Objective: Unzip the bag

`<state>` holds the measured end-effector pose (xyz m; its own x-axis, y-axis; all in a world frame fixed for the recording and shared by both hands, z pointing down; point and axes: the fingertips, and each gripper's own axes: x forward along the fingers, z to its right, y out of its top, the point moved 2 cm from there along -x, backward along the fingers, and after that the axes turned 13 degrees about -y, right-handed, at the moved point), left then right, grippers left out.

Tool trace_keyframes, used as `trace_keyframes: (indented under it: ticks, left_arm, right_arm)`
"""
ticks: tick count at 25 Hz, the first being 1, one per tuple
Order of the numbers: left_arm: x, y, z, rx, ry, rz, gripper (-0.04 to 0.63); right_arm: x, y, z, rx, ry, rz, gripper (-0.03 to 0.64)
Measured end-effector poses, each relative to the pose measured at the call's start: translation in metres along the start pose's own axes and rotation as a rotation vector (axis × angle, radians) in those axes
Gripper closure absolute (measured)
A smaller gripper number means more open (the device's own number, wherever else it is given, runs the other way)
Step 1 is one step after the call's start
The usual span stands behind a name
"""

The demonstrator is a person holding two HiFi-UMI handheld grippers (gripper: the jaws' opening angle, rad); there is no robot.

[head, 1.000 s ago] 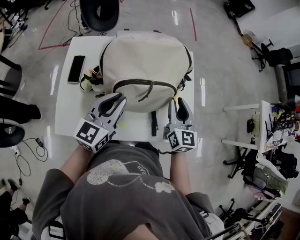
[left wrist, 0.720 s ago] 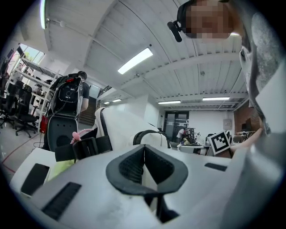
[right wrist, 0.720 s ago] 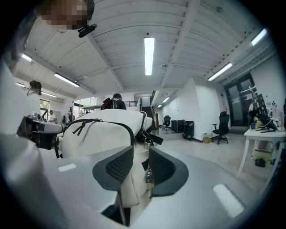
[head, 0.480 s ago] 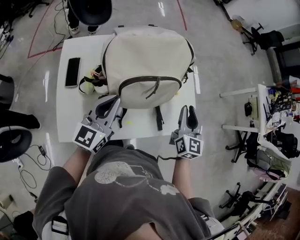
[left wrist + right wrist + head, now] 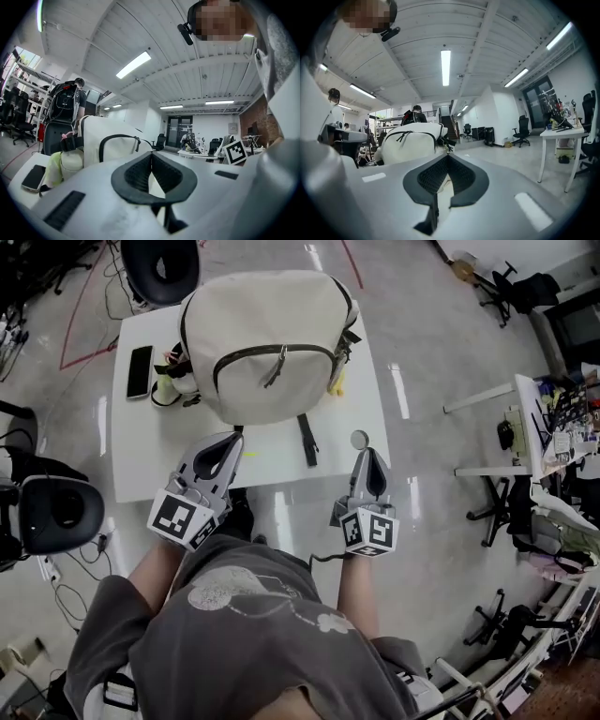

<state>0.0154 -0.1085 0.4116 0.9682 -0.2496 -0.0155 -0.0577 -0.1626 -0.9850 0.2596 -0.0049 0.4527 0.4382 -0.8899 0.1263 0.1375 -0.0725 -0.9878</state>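
Bag (image 5: 267, 343) still zipped; my left gripper (image 5: 234, 438) and right gripper (image 5: 367, 454) hang short of it, jaws pressed together on nothing, the right's just closed. Next I judge I must spread one pair and pinch the zipper pull (image 5: 275, 367).

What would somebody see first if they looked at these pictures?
A big cream backpack fills the middle of a white table. Closer to the person, the left gripper and the right gripper hover over the table's near edge, both shut and holding nothing. A black phone lies to the left of the backpack.
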Motion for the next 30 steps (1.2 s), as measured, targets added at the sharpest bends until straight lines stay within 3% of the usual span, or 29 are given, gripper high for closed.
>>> trace_keyframes:
  ticks: [9,12,21,26,30]
  left_arm:
    - [-0.042,-0.013,0.074,-0.009,0.060,-0.046,0.588]
    - [-0.048,-0.011,0.091,-0.006,0.041,-0.063,0.589]
    - [-0.089,-0.026,0.123,-0.020,-0.038,-0.074,0.588]
    - [-0.144,-0.038,0.128,-0.037,-0.072,-0.084,0.588]
    - [-0.192,-0.041,0.132,-0.044,-0.077,-0.087,0.588]
  right_arm:
    - [-0.102,-0.031,0.028,0.021,0.030,-0.042,0.617]
    - [-0.131,-0.037,0.035,0.025,0.031,-0.063,0.617]
    - [-0.202,-0.060,0.037,0.046,-0.112,-0.080,0.617]
    - [-0.236,-0.075,-0.008,0.077,-0.159,-0.082,0.617]
    - [-0.266,-0.080,-0.063,0.041,-0.137,-0.097,0.617]
